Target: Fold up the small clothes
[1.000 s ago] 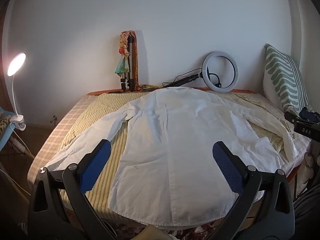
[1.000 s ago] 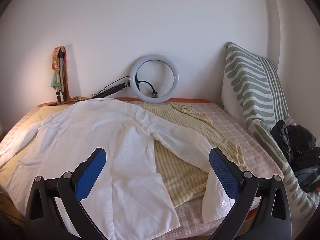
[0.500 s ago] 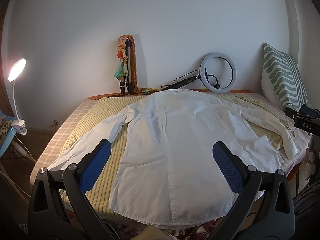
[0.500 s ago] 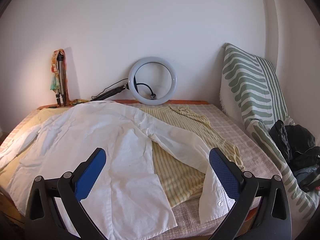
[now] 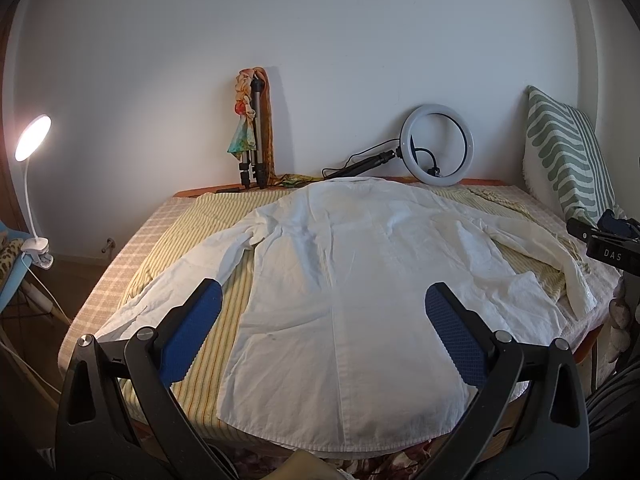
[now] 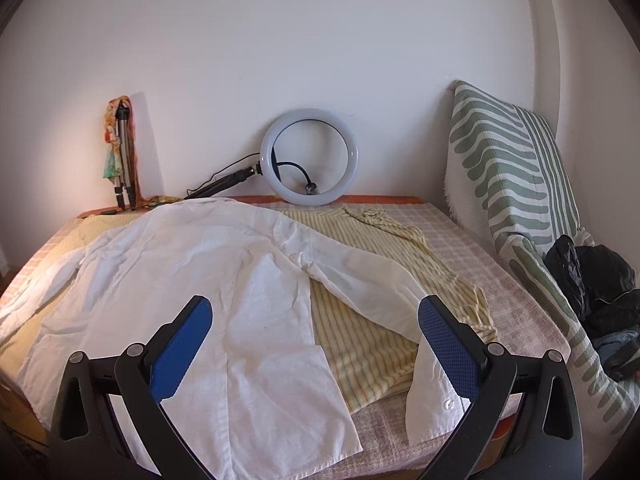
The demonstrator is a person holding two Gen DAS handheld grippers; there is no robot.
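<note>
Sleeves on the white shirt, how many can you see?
2. One sleeve stretches toward the bed's left edge, near the lit lamp's side. The other sleeve lies over the yellow striped cloth, its cuff hanging at the bed's front right edge.

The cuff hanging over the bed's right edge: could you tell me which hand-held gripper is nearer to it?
Right. The right hand-held gripper has the cuff just below its right finger; the left hand-held gripper is centred over the shirt, the cuff far to its right.
</note>
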